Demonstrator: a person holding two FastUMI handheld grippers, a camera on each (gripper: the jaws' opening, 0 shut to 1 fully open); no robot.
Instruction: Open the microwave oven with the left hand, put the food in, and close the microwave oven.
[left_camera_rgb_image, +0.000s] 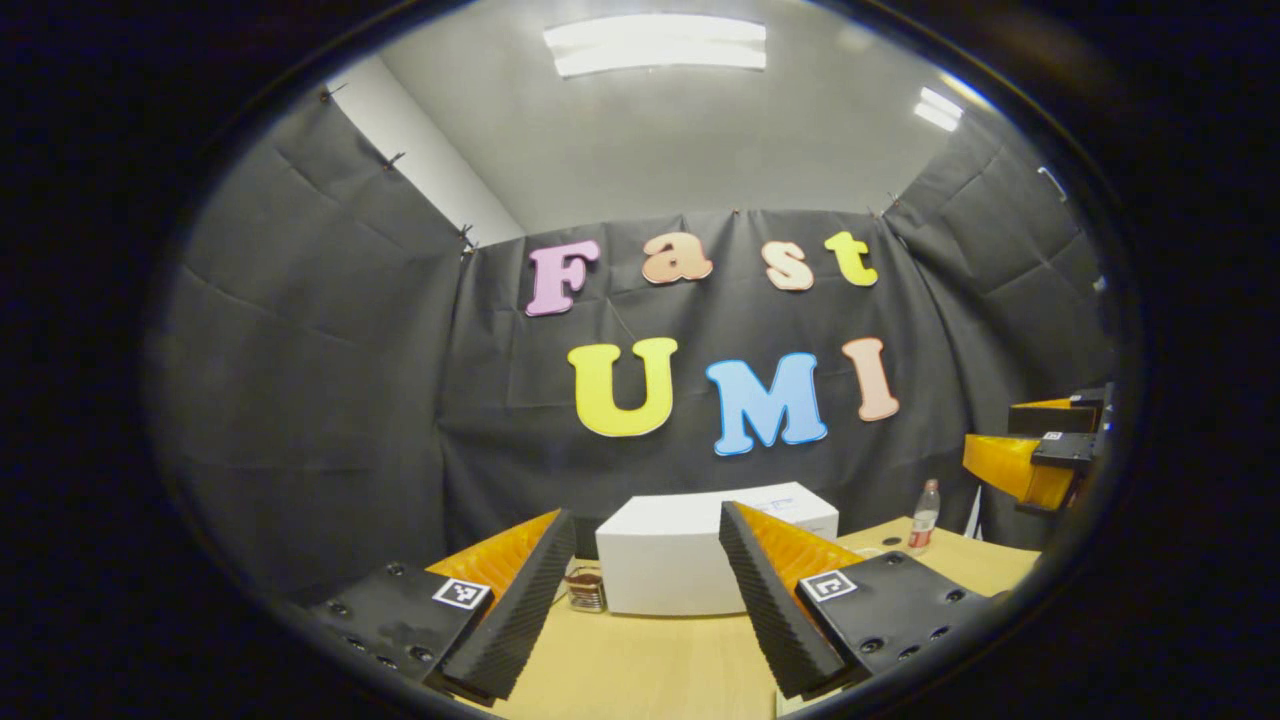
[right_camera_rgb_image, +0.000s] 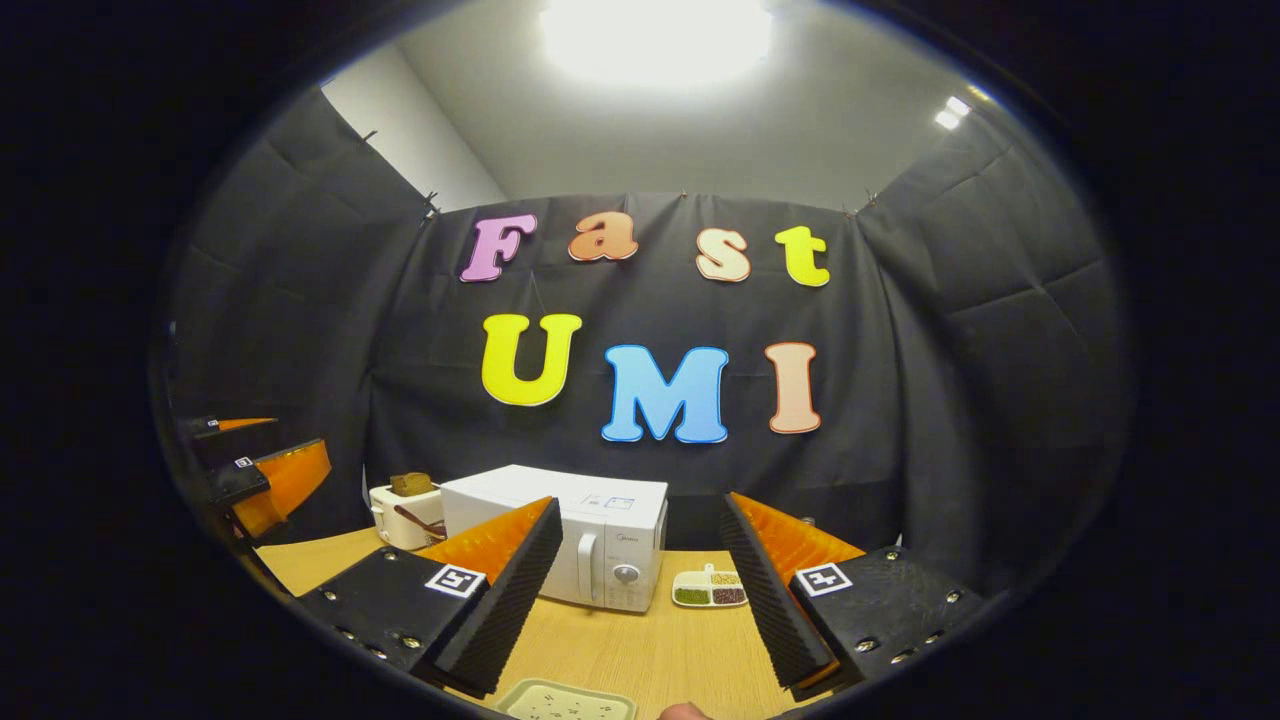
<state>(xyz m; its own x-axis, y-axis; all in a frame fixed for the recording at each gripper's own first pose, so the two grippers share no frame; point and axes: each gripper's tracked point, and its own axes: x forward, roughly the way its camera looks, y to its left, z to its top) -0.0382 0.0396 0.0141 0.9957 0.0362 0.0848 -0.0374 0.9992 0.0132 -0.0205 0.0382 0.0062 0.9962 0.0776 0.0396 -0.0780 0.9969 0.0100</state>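
Note:
The white microwave (right_camera_rgb_image: 570, 545) stands on the wooden table (right_camera_rgb_image: 640, 650) with its door shut; its handle (right_camera_rgb_image: 588, 567) and knob (right_camera_rgb_image: 626, 574) face my right gripper (right_camera_rgb_image: 640, 500), which is open and holds nothing. A small divided dish of food (right_camera_rgb_image: 708, 590) lies just right of the microwave. In the left gripper view the microwave (left_camera_rgb_image: 690, 555) shows a plain white side, straight ahead of my open, empty left gripper (left_camera_rgb_image: 645, 512). The left gripper (right_camera_rgb_image: 298, 440) appears at the left edge of the right gripper view, and the right gripper (left_camera_rgb_image: 992, 432) at the right edge of the left gripper view.
A cream toaster (right_camera_rgb_image: 405, 510) with bread in it stands left of the microwave. A small glass jar (left_camera_rgb_image: 585, 588) sits by the microwave's corner, and a plastic bottle (left_camera_rgb_image: 925, 517) stands at the far right. A pale speckled tray (right_camera_rgb_image: 565, 700) lies at the near table edge.

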